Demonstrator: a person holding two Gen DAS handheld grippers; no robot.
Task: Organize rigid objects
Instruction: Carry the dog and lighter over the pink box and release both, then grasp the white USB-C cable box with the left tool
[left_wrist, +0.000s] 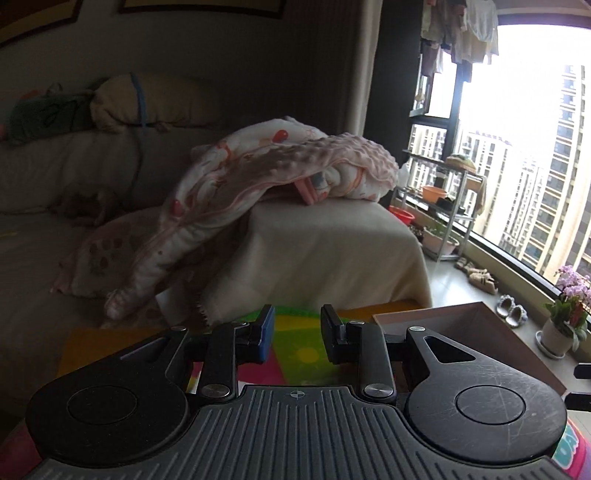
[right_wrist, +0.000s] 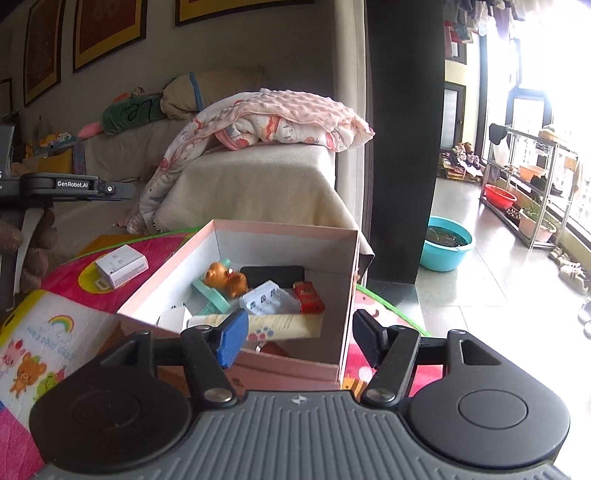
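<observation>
My right tongs (right_wrist: 297, 338) hang spread wide just before the near rim of the pink box (right_wrist: 258, 230), holding nothing. My left tongs (left_wrist: 297, 332) are parted too, and empty, raised over the bright mat (left_wrist: 295, 345) with the box corner to their right.

Most of the small things already lie in the box: an orange bear (right_wrist: 225, 282) on a mint holder, a pale tube (right_wrist: 258, 325) across the front, a red pack (right_wrist: 308, 295), a blister strip (right_wrist: 267, 299) and a dark flat piece at the back. One thing I can see waits outside: a small white carton (right_wrist: 122, 266) flat on the mat, left of the box and well apart from either pair of tongs.

I judge that carton light and stiff, but thin card, so a hard pinch could dent it. Its faces look smooth and may slip. I would take it across its short width, pads flat on the two long side walls, low enough that it does not tip out. My left tongs look the nearer pair for that reach, though I cannot tell how close they truly are. Dropping it in needs care, as the bear and tube crowd the front of the box.
</observation>
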